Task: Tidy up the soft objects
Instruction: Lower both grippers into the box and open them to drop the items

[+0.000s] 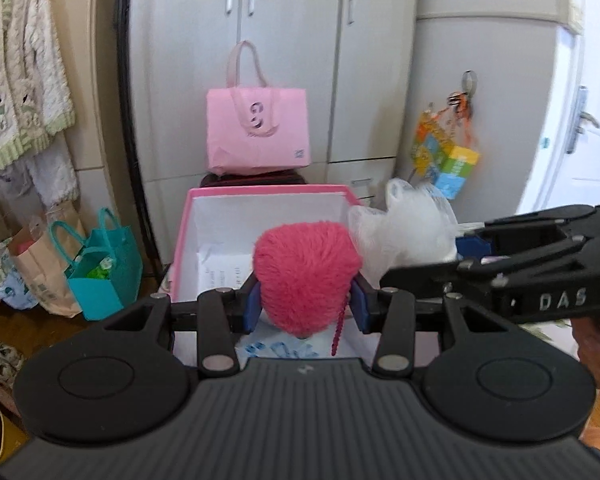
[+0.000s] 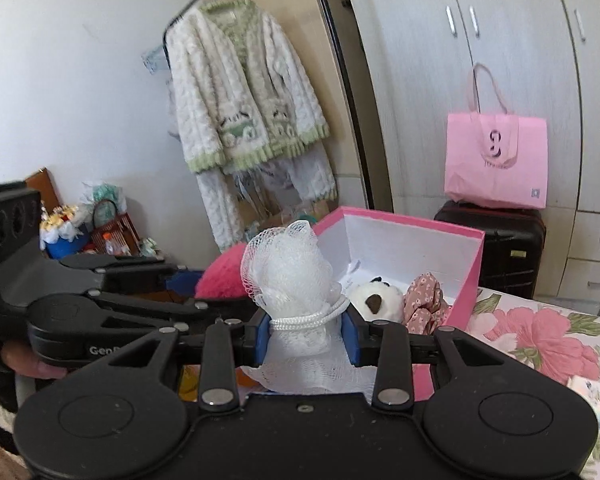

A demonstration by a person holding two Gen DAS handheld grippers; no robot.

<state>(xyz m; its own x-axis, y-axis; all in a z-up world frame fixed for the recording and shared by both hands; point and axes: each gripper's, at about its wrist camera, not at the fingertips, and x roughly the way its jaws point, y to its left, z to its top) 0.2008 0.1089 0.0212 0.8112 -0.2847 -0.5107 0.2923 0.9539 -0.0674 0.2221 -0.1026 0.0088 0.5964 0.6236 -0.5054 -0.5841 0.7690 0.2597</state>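
Observation:
My left gripper (image 1: 306,306) is shut on a fluffy pink pom-pom (image 1: 306,272) with a braided cord hanging from it, held over the open pink box (image 1: 268,191). That pom-pom (image 2: 222,274) shows at the left in the right wrist view. My right gripper (image 2: 306,340) is shut on a white mesh bath sponge (image 2: 288,268) with a white cord loop, at the box's (image 2: 466,280) near left corner. The sponge (image 1: 404,232) hangs just right of the pom-pom. A panda plush (image 2: 376,294) and a floral pink scrunchie (image 2: 426,296) lie inside the box.
A pink tote bag (image 1: 258,130) sits on a dark suitcase (image 2: 508,248) behind the box, before grey cupboards. Teal and paper bags (image 1: 100,268) stand on the floor at left. A fluffy cardigan (image 2: 244,88) hangs from a rail. A floral bedsheet (image 2: 540,340) lies at right.

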